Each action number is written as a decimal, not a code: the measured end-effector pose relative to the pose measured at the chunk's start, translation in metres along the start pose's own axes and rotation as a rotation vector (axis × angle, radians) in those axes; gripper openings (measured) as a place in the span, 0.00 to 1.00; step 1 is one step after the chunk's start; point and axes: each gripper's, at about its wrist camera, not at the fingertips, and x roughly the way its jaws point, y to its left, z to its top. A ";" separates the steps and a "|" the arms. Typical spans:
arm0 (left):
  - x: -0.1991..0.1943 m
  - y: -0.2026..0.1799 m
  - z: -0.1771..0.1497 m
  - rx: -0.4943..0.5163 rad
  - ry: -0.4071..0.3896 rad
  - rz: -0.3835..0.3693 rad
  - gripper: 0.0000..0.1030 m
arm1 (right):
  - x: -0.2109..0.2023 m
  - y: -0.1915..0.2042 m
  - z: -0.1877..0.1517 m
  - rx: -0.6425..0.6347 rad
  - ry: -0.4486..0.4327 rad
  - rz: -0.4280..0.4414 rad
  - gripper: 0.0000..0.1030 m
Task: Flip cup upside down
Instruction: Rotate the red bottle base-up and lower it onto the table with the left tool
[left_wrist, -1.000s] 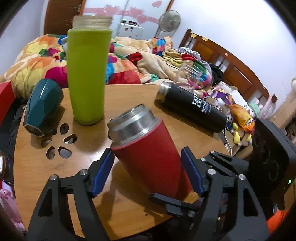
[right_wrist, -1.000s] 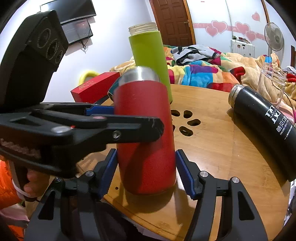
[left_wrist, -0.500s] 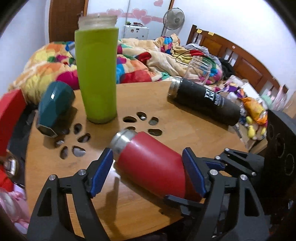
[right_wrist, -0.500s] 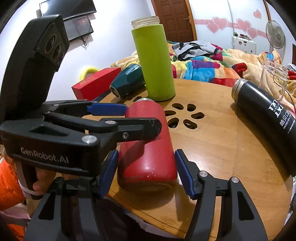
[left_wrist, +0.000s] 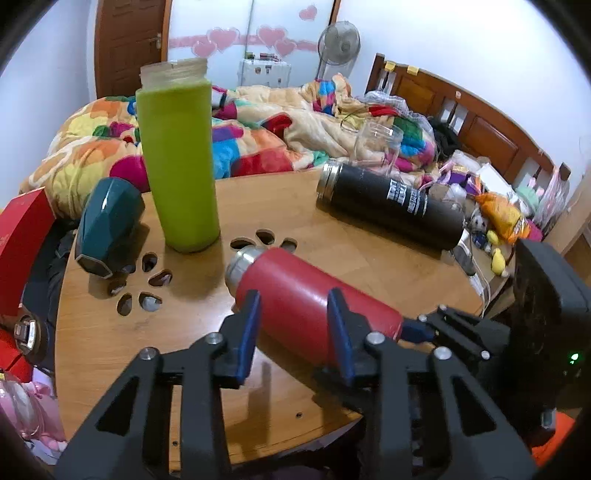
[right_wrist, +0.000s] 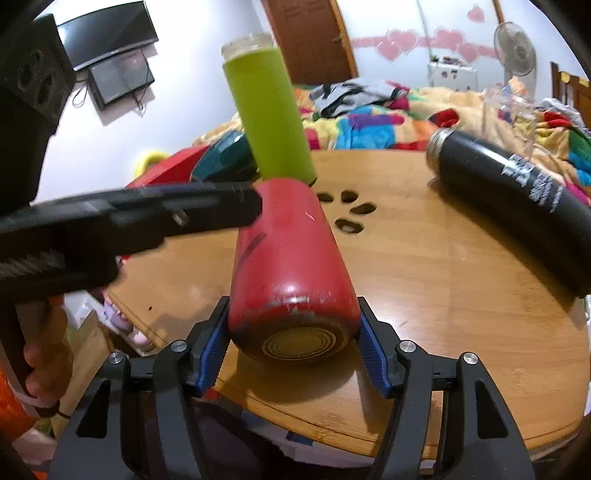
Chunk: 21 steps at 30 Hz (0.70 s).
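Observation:
The red cup (left_wrist: 295, 295) with a steel rim lies tipped on its side over the round wooden table (left_wrist: 369, 251). Its steel mouth points toward the green bottle. My left gripper (left_wrist: 293, 332) is shut on the cup's middle. My right gripper (right_wrist: 291, 343) is shut on the cup's base end, and the cup's round bottom (right_wrist: 299, 343) faces that camera. The left gripper's black arm (right_wrist: 147, 214) crosses the right wrist view from the left.
A tall green bottle (left_wrist: 177, 162) stands behind the cup. A teal cup (left_wrist: 107, 225) lies on its side at the left. A black flask (left_wrist: 391, 206) lies at the right, with a clear glass (left_wrist: 376, 147) behind it. A bed with bright blankets lies beyond.
The red cup has gone from upright to lying nearly flat, mouth swinging away toward the green bottle. Both grippers have closed in on it, the left on its middle, the right at its base.

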 end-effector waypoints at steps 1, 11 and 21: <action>-0.001 0.000 0.001 -0.001 -0.005 -0.007 0.32 | -0.004 0.001 0.000 -0.002 -0.012 -0.008 0.57; -0.033 0.007 0.008 -0.026 -0.065 -0.047 0.29 | -0.039 0.022 0.019 -0.090 -0.132 -0.062 0.57; -0.069 0.009 0.025 -0.018 -0.119 -0.140 0.29 | -0.037 0.036 0.033 -0.132 -0.143 -0.048 0.57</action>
